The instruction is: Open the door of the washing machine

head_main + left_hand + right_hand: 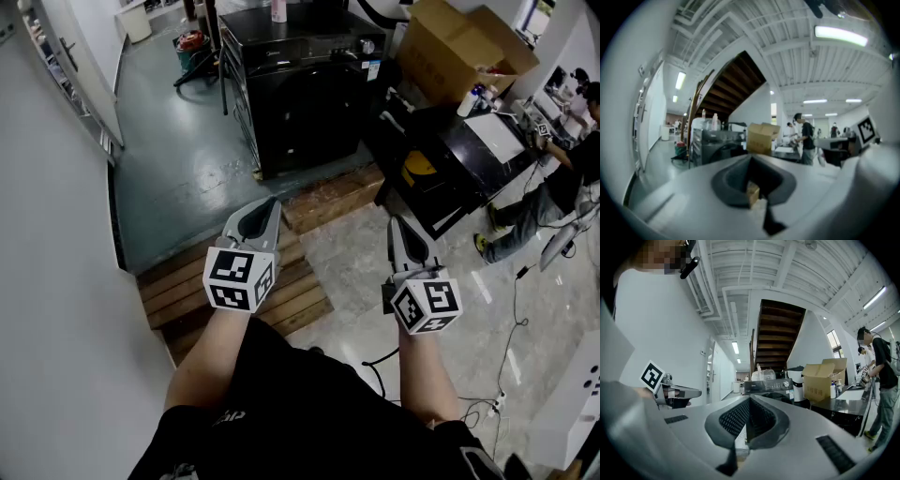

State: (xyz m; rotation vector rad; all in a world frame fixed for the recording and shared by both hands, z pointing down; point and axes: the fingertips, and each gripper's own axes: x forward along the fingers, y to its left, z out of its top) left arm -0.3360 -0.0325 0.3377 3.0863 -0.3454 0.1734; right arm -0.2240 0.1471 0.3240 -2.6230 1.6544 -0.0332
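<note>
Visibility, door: we can barely make out the door (779, 395). In the right gripper view only a dark curve shows under the control panel (768, 386), with the rest behind that gripper's own body. In the head view the front is one black face and we cannot pick out a handle.
Visibility, cut-offs: the head view's upper edge cuts off the bottle (278, 9) on the lid. In the left gripper view the machine is small and blurred.
Washing machine (302, 94): black front-loader, upright, with a light knob at the panel's right end. We see no gap at its front, so we read it as closed.
Location: on the green floor (183, 164), past the wooden pallet (239, 291), ahead of both grippers and well apart from them. A cardboard box (464, 47) stands to its right.
Left gripper (265, 208): jaws together, nothing between them, held over the pallet.
Right gripper (398, 225): jaws together, holding nothing, beside the left one.
Bystander: a person (562, 178) stands at the far right, partly out of frame.
</note>
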